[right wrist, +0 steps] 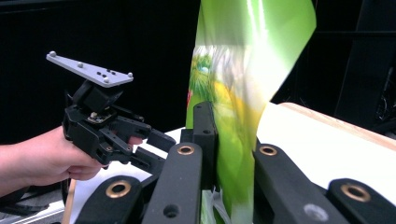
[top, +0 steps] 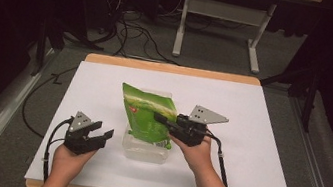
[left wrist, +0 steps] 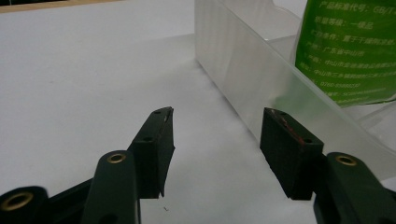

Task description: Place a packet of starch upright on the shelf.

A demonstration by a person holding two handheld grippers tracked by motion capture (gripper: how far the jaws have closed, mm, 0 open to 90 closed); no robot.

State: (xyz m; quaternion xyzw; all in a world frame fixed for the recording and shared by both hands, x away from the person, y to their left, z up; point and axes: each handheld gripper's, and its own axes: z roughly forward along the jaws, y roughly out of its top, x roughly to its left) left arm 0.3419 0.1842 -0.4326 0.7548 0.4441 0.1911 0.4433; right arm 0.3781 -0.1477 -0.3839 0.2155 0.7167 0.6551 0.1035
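Right gripper, black and two-jawed, pinching a glossy green printed plastic pouch between its pads, with the pouch tilted over a clear, shallow, rectangular plastic bin in the middle of the white tabletop; in the right gripper view, pouch pressed flat between the two black jaws and rising above them. Left gripper spread wide and holding nothing, low over the white tabletop just beside the near left wall of the clear bin, apart from the green pouch leaning inside that bin.
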